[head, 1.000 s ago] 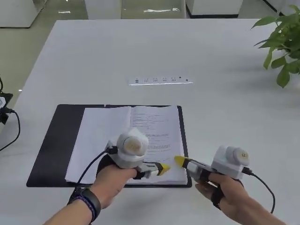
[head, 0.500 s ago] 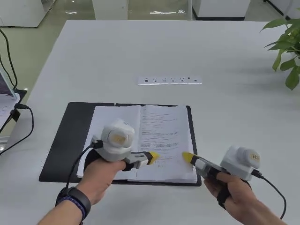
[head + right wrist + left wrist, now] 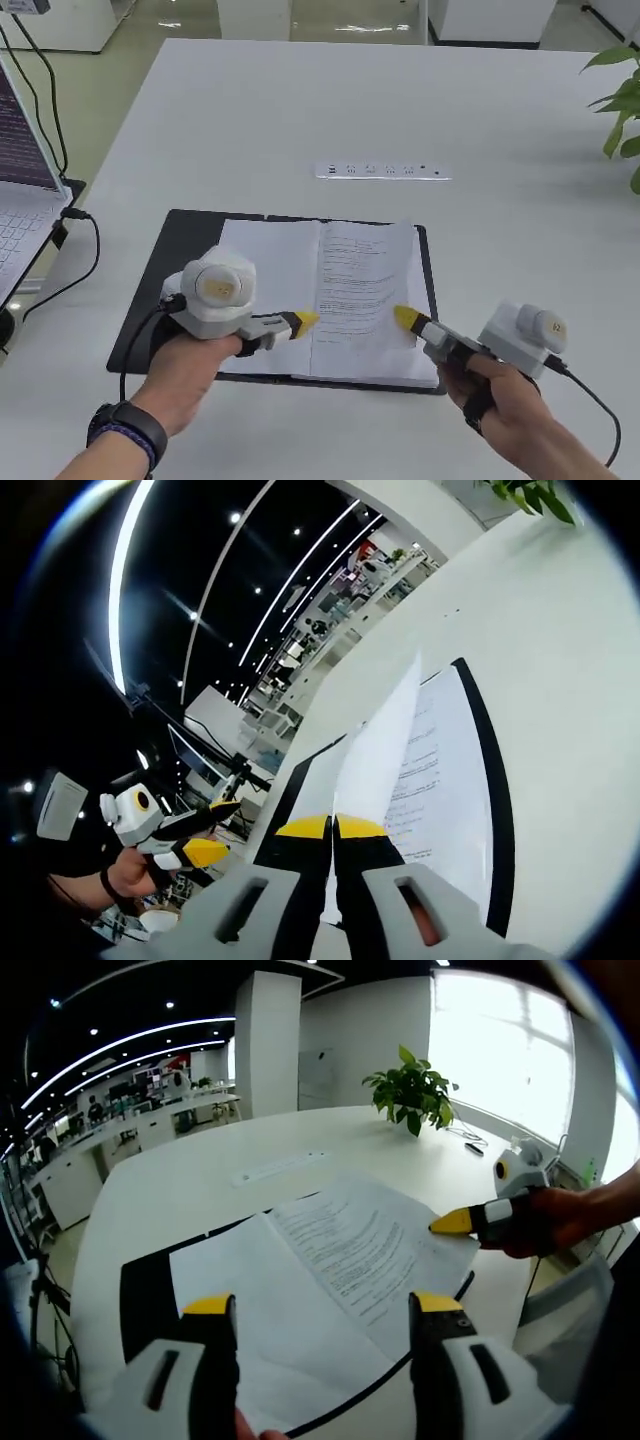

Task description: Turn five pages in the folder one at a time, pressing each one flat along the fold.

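— Looking for the folder [image 3: 150, 300]?
— Lying open on the desk [image 3: 300, 100], close to the front edge, a bit left of the middle.
— And the right gripper [image 3: 333, 827]?
— Pinched shut, with no gap between the jaws. Seems to have hold of the page [image 3: 375, 750] near its front right corner. Lifted up from the jaw tips, that page, not flat like the rest.
— Why grab it there?
— Probably to pick up just one page and swing it over to the left side. Easier to peel one page off at a corner than in the middle.
— And the left gripper [image 3: 322, 1305]?
— Wide open, with nothing in it. Hanging over the left side of the folder, near the front edge, just beside the fold.
— Why wait there?
— Likely to be ready to press the page flat along the fold after the turn. Out of the way of the lifted page for now, too.
— Anything to watch for?
— Maybe grabbing two pages at once. Hard to tell the number pinched from here. Best not to pull hard either: thin paper, easy to crease or tear.
— How far along?
— No way to tell the number of pages done. One turn just begun, by the look of it, and no pressing yet.
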### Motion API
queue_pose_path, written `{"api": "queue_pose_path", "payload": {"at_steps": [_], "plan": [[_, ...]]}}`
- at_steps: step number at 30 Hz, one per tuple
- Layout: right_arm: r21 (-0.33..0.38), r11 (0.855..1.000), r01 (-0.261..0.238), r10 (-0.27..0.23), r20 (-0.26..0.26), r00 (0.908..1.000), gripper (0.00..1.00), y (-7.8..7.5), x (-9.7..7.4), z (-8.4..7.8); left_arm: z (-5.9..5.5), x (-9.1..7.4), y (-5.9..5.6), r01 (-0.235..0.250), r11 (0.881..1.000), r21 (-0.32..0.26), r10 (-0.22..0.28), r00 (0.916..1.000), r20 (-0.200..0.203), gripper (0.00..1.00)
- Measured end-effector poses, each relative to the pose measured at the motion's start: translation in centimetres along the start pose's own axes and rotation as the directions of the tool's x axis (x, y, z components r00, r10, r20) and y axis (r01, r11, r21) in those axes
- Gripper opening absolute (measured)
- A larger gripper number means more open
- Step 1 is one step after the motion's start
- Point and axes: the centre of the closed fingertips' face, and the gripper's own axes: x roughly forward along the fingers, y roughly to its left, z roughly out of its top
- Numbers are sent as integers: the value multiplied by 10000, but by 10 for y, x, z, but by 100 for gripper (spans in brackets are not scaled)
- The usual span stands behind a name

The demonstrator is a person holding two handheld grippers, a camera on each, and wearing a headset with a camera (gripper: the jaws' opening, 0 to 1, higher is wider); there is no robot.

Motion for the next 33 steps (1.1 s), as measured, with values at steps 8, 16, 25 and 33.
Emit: {"api": "queue_pose_path", "payload": {"at_steps": [8, 16, 25, 33], "plan": [[-33, 9993, -367, 367, -4, 9993, 0, 16, 17, -2, -13, -21, 12, -70, 10000, 62, 70, 10000, -65, 70], [-306, 9971, -693, 683, -335, 9971, 0, 37, 35, -9, -21, -41, 29, -281, 9996, 3, 281, 9996, 16, 70], [-673, 9902, -1227, 1169, -837, 9896, 0, 64, 57, -18, -27, -56, 48, -494, 9987, -97, 495, 9987, 84, 69], [-901, 9806, -1741, 1609, -1380, 9773, 0, 89, 80, -32, -30, -67, 65, -707, 9973, -172, 710, 9973, 181, 69]]}}
